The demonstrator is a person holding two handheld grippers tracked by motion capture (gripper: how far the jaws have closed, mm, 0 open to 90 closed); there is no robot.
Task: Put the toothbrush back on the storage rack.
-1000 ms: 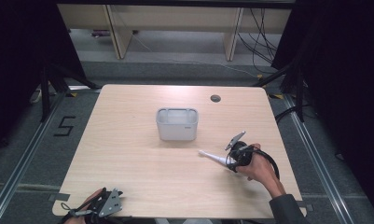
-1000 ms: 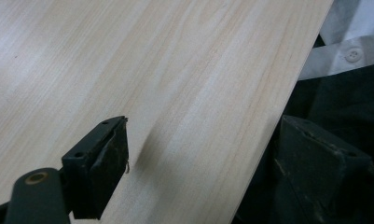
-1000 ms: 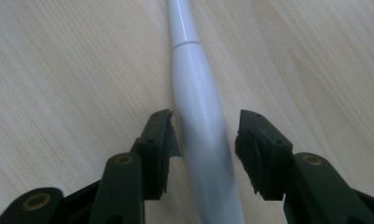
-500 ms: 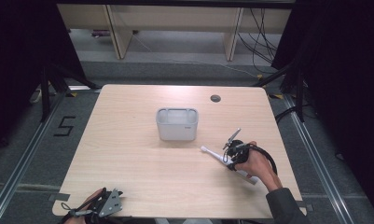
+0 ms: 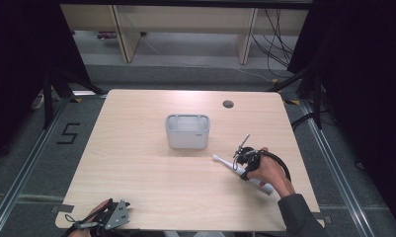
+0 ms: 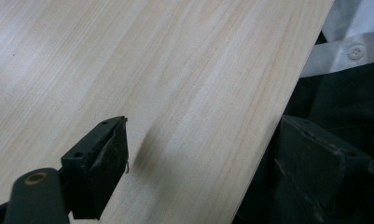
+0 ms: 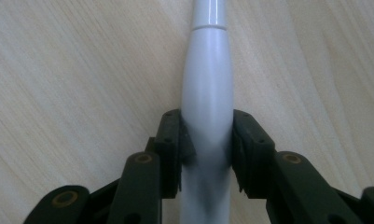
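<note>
A white electric toothbrush (image 5: 224,162) lies slanted on the wooden table (image 5: 136,163), right of centre. My right gripper (image 5: 242,163) is shut on its handle. In the right gripper view both black pads (image 7: 174,140) press the sides of the white handle (image 7: 208,79), which runs up and away over the wood. A grey open-top basket (image 5: 187,132) stands mid-table, apart from the toothbrush's head end. My left gripper (image 5: 106,217) rests at the table's near left edge. Its jaws stand wide apart in the left gripper view (image 6: 212,168), with nothing between them.
A round cable hole (image 5: 228,104) sits in the table's far right part. Dark curtains and metal frame legs flank the table. Shelving and cables lie on the floor beyond the far edge. A white shirt and dark clothing (image 6: 348,51) show past the near table edge.
My right gripper's jaws have closed onto the toothbrush handle, and the hand has shifted slightly. The left gripper has stayed where it was.
</note>
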